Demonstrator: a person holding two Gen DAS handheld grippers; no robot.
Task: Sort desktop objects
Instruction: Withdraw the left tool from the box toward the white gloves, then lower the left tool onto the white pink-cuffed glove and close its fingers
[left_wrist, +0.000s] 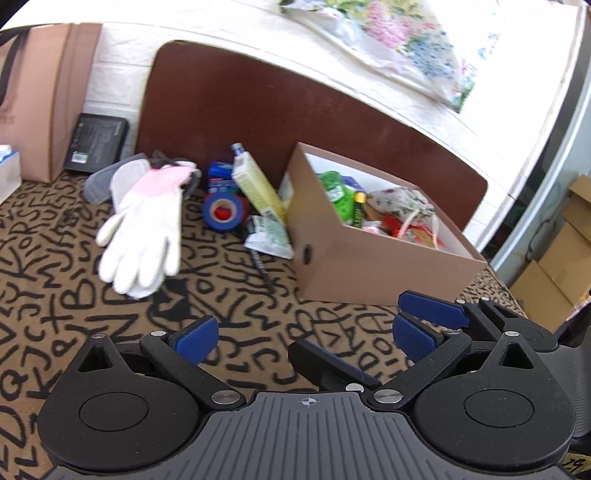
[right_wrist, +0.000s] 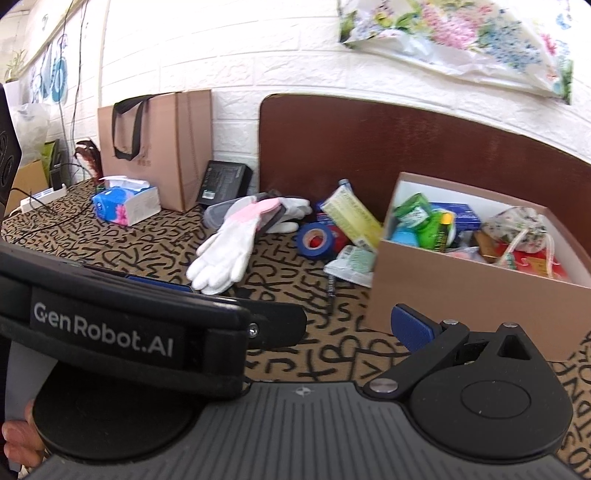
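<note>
— Desktop objects, where are they?

— Some already sit in my brown cardboard box (left_wrist: 373, 269) on the right of the table: green packets (left_wrist: 338, 192), a yellow-capped stick (left_wrist: 359, 210), a floral drawstring pouch (left_wrist: 402, 203) and red wrappers at the far right corner. The rest lie loose just left of the box: a blue tape roll (left_wrist: 223, 212) with a red one tucked in it, a yellow-green carton (left_wrist: 256, 184) leaning against the box wall, a pale sachet (left_wrist: 269, 236) touching the box's near left corner, and a dark pen (left_wrist: 262, 266) under it.

— And the gloves?

— A white glove with a pink cuff (left_wrist: 144, 229) lies further left, over a grey case (left_wrist: 98, 182).

— Where are your claws?

— My left gripper (left_wrist: 306, 332) hovers over the patterned tablecloth (left_wrist: 55, 295), nearer than everything; its blue pads stand wide apart, holding nothing. The tape roll is ahead and slightly left of it, the box ahead to the right. My right gripper (right_wrist: 280, 317) sits beside it, near the box's front wall; the left one hides one of its fingers, so I cannot tell its spread.

— Anything behind?

— A paper bag (right_wrist: 159, 147), a tissue box (right_wrist: 125, 205) and a black package (right_wrist: 225, 182) at the far left.
</note>
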